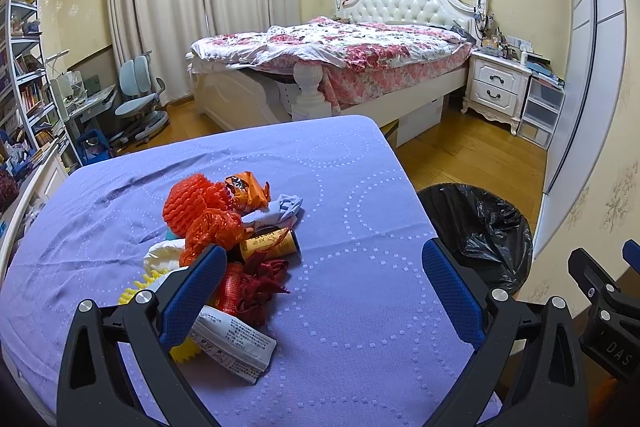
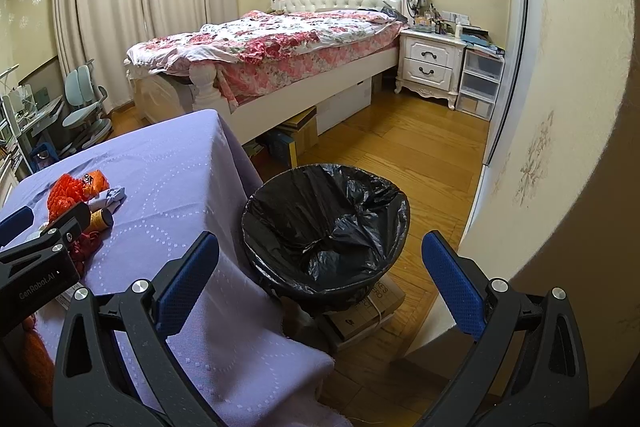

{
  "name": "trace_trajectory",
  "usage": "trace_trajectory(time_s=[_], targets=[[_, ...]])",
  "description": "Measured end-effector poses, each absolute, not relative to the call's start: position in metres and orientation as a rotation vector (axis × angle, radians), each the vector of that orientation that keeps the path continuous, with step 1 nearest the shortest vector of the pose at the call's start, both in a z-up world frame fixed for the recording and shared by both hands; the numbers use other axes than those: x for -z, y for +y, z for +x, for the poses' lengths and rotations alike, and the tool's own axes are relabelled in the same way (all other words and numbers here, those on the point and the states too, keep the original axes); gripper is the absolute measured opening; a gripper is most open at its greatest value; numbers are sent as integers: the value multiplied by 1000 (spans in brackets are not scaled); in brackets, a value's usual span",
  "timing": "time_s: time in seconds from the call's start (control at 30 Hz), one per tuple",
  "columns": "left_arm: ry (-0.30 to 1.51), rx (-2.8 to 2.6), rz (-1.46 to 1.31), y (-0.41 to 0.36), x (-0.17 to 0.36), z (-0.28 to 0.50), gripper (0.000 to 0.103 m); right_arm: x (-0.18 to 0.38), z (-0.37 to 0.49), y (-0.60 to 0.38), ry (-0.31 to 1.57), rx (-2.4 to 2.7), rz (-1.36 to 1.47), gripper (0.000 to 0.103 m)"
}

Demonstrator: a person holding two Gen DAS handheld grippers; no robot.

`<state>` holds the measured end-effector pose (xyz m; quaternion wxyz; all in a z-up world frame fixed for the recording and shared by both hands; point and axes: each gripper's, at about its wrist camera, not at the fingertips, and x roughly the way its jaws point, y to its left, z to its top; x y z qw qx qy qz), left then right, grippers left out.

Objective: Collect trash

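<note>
A pile of trash lies on the purple-clothed table [image 1: 360,187]: orange net [image 1: 188,203], orange wrapper [image 1: 248,187], grey-blue rag [image 1: 280,209], yellow can [image 1: 272,245], dark red cloth [image 1: 260,283] and a white packet [image 1: 236,343]. My left gripper [image 1: 320,287] is open and empty above the table, its left finger over the pile's near edge. My right gripper [image 2: 320,279] is open and empty, just above the near rim of the bin with a black bag [image 2: 324,223] beside the table's right edge. The pile also shows in the right wrist view [image 2: 80,199].
The bin [image 1: 480,227] stands on a cardboard box [image 2: 368,307] on the wooden floor. A bed [image 1: 340,55], a nightstand [image 1: 496,87], an office chair [image 1: 140,95] and bookshelves [image 1: 28,87] fill the room behind. A wall [image 2: 560,107] is close on the right.
</note>
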<state>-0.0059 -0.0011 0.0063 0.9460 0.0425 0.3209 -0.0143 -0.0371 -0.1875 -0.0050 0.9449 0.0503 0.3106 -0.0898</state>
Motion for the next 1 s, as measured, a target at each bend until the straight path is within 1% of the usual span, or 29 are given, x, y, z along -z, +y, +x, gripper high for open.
trace_trajectory(time_s=[1.0], targets=[[657,35,74,1,-5,-6,98,4,-37,-189,635,183,104,99]])
